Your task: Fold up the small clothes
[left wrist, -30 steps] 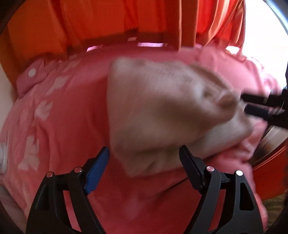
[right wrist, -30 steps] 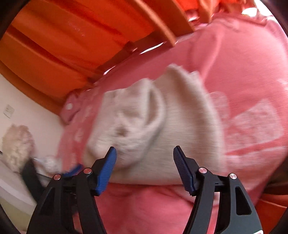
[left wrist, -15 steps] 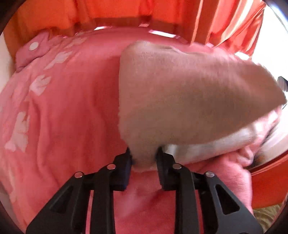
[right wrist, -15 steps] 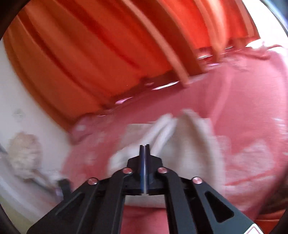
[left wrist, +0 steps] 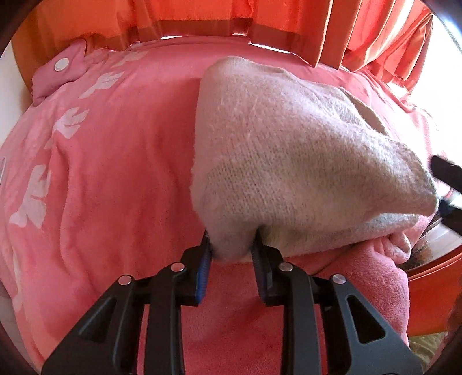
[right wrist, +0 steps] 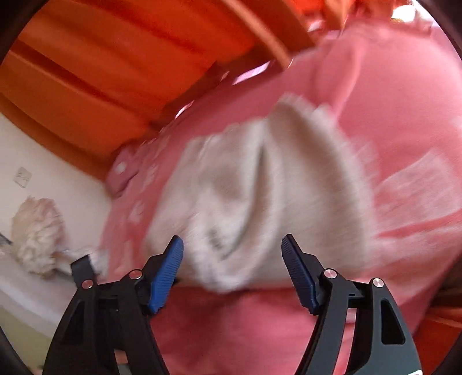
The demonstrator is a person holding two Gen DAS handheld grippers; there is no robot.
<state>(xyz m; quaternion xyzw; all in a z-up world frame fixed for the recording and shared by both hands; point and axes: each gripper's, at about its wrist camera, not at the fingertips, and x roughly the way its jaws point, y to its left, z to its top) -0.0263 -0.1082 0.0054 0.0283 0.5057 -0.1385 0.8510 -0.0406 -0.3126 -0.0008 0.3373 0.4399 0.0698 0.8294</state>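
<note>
A cream knit garment (left wrist: 288, 150) lies folded on a pink fleece blanket (left wrist: 115, 173). My left gripper (left wrist: 232, 245) pinches the garment's near corner between its blue pads, with the jaws easing open a little. The right gripper's black fingers (left wrist: 446, 170) show at the garment's right tip in the left wrist view. In the blurred right wrist view, my right gripper (right wrist: 232, 245) is opening wide. The garment (right wrist: 260, 187) bulges just beyond and between its fingers, and the pads do not press on it.
The pink blanket (right wrist: 404, 115) has white prints and a snap tab (left wrist: 62, 65) at its far left corner. Orange curtains (left wrist: 202, 11) hang behind it. A fluffy cream bundle (right wrist: 37, 230) sits on a white surface to the left.
My left gripper closed on the garment's near corner and keeps hold. My right gripper snapped shut half a second ago, then opened wide again close to the garment.
</note>
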